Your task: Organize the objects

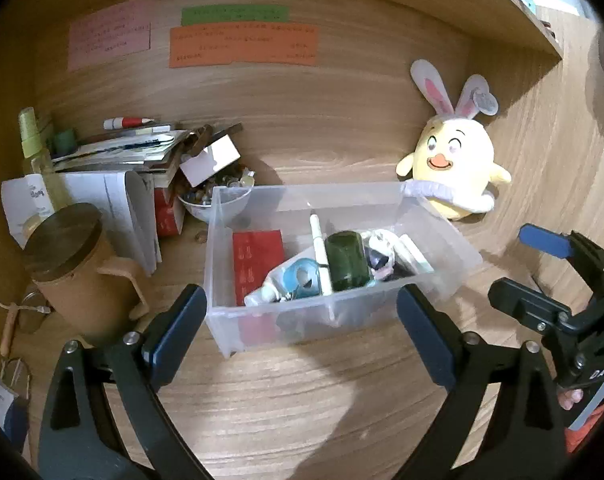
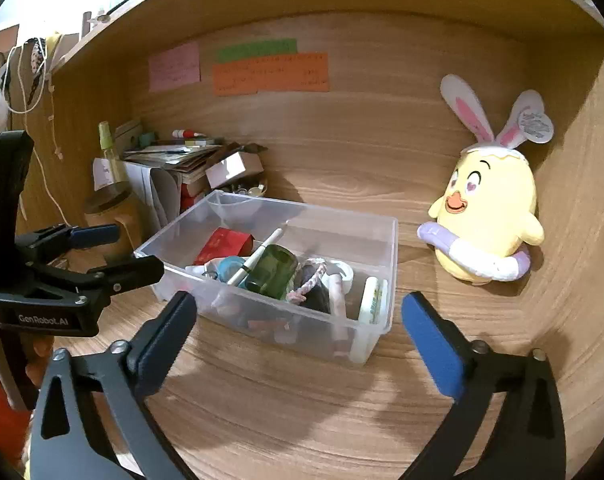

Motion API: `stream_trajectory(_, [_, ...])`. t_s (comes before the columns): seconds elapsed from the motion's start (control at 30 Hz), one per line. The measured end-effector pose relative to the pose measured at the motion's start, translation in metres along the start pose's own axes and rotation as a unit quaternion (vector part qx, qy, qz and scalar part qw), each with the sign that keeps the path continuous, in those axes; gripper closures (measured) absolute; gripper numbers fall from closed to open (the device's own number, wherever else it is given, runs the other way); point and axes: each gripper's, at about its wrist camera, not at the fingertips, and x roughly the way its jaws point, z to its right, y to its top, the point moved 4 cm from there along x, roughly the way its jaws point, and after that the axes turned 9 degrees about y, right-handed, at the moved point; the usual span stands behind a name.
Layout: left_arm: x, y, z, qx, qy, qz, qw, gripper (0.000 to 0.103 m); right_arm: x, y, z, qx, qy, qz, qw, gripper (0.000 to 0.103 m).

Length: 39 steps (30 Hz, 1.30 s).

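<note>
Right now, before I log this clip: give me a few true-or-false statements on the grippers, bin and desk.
1. Both grippers are open and hold nothing. True: left gripper, right gripper.
2. The clear bin is empty. False: it holds a green jar, a red packet, a pen and more.
3. The chick plush lies inside the bin. False: it sits on the desk beside it.
4. A brown lidded mug stands left of the bin. True.

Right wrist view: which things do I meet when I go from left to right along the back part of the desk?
Green spray bottle → stack of papers and books → clear plastic bin → yellow chick plush with bunny ears.
</note>
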Motion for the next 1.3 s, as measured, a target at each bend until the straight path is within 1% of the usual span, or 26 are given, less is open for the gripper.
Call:
stream_trajectory(0.3, [-0.004, -0.013, 0.0, -0.005, -0.002, -0.006, 1.0, 0.006, 0.0, -0.015, -0.005, 0.011, 0.006, -0.01, 1.0, 0.0])
stream_trajectory(1.3, [-0.009, -0.015, 0.006, -0.004, -0.008, -0.004, 1.0, 0.004, 0.0, -0.018, -0.004, 0.028, 0.008, -0.011, 1.0, 0.0])
